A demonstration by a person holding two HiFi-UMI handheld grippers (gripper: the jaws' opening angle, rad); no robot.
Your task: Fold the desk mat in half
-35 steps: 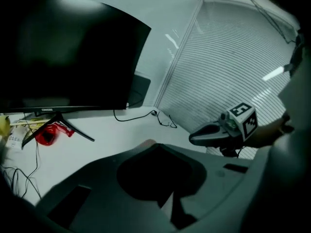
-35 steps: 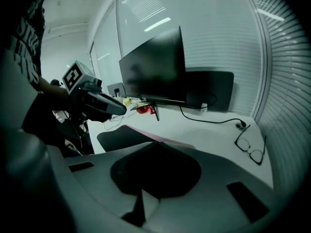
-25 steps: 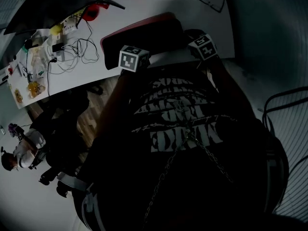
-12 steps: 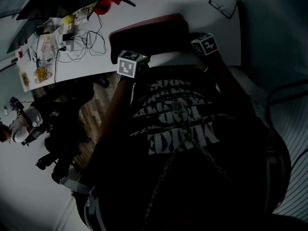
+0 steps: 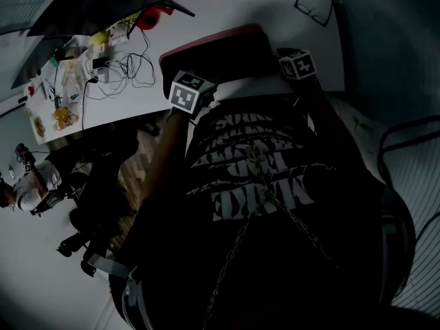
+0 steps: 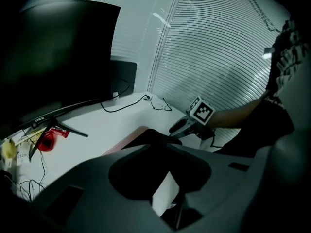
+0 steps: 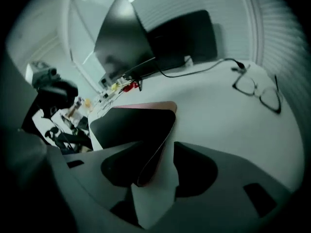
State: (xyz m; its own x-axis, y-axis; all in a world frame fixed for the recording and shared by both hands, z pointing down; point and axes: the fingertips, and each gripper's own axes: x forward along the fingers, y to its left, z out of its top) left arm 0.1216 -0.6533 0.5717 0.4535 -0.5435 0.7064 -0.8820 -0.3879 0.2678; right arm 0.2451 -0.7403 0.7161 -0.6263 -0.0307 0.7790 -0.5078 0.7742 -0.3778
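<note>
**Operator:** Where is the desk mat, and how will it handle?

**Technician:** The desk mat (image 5: 213,50) lies on the white bench (image 5: 275,5) at its near edge and appears already doubled over, dark face up, with a pink strip along the far edge. Treat it as thin, light and limp. It bends freely and probably springs open at the fold, so take hold at the near corners, one per side.

**Operator:** State of the tongs?

**Technician:** The right tongs (image 7: 155,149) have just been opening and stand wide, with the mat's gaping corner between the jaws but not pinched. The left tongs (image 6: 164,152) have also just been opening and are partly apart, gripping nothing, with the mat's edge just ahead.

**Operator:** Obstructions?

**Technician:** The glasses (image 7: 260,93) lie well apart on the right. The cables (image 5: 120,71) and a red object (image 5: 146,17) lie left of the mat, and the monitor (image 6: 63,57) stands behind it. In the head view the person's torso hides the bench's near edge
</note>
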